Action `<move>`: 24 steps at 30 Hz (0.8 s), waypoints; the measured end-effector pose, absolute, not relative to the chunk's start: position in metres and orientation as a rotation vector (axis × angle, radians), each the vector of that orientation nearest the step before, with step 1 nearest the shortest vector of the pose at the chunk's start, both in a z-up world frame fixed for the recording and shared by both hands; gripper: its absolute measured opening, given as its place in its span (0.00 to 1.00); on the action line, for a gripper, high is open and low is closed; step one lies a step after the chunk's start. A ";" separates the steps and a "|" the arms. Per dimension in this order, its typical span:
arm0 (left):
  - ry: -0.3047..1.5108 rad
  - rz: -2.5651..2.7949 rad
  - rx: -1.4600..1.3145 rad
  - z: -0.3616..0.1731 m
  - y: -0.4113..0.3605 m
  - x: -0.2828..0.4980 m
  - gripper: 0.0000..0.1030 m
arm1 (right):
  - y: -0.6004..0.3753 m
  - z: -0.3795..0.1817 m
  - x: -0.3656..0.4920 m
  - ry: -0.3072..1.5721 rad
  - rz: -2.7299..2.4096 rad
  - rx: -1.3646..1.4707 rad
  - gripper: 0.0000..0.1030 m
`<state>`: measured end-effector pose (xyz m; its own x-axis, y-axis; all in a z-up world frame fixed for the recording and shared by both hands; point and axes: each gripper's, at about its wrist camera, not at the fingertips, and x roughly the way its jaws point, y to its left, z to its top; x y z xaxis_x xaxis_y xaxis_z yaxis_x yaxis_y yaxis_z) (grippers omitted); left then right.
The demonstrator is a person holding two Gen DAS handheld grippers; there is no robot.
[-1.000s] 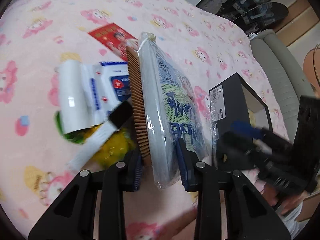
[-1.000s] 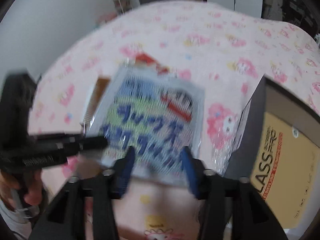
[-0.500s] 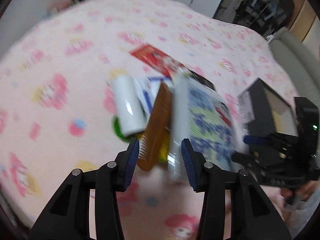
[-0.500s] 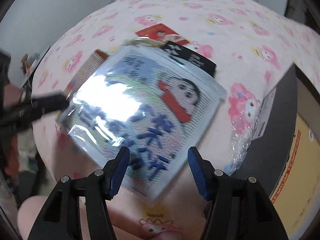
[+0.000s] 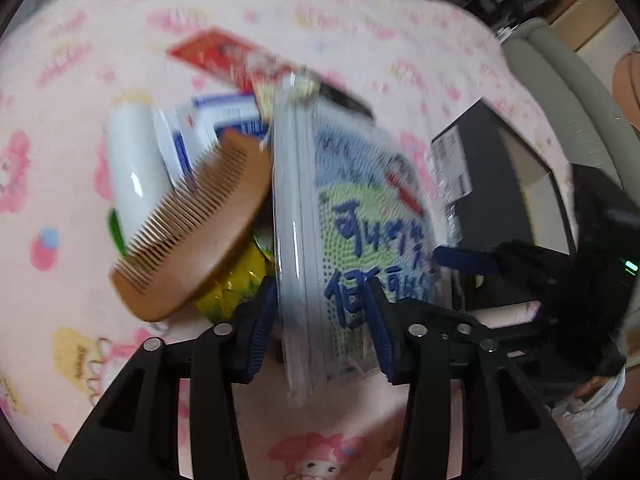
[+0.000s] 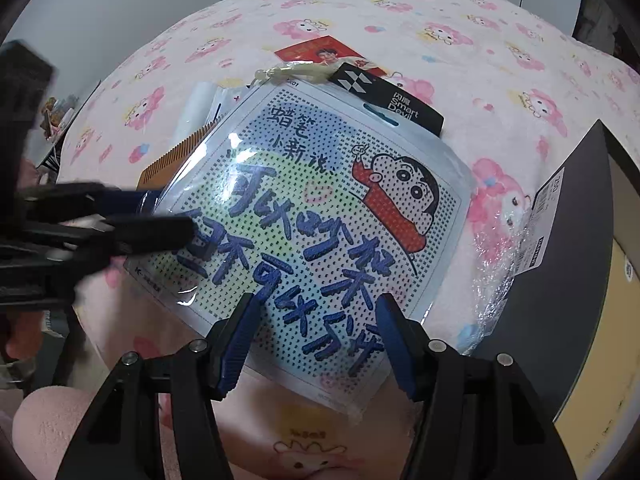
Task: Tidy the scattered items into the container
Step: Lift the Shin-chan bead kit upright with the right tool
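A thick plastic-wrapped cartoon package [image 6: 320,216] lies tilted on the pile, its edge toward the left wrist camera [image 5: 304,208]. My left gripper [image 5: 322,324] straddles its near edge with the jaws closing; the pads do not grip it. From the right wrist view, that gripper [image 6: 160,216] comes in blurred at the package's left side. A wooden comb [image 5: 192,232] leans outside the left jaws. My right gripper [image 6: 316,336] stands open over the package's near corner. The black box [image 6: 572,264] stands open at the right [image 5: 484,184].
Under the pile lie a white bottle [image 5: 136,168], a blue-and-white wipes pack [image 5: 224,120], a red card [image 5: 216,56], a yellow packet [image 5: 236,280] and a black card pack [image 6: 392,100]. Crumpled film [image 6: 504,248] clings to the box. A grey cushion [image 5: 560,92] borders the pink blanket.
The comb has slipped out of the left jaws, which held it with the package, and now leans to their left. The right gripper has sunk closer to the package.
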<state>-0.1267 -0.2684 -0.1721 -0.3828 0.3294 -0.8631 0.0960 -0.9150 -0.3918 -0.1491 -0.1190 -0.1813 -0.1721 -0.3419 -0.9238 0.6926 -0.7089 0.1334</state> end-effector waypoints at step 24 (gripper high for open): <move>-0.758 2.570 -1.559 -0.174 -0.310 -0.067 0.43 | -0.122 -0.204 -0.161 0.328 -1.790 1.529 0.76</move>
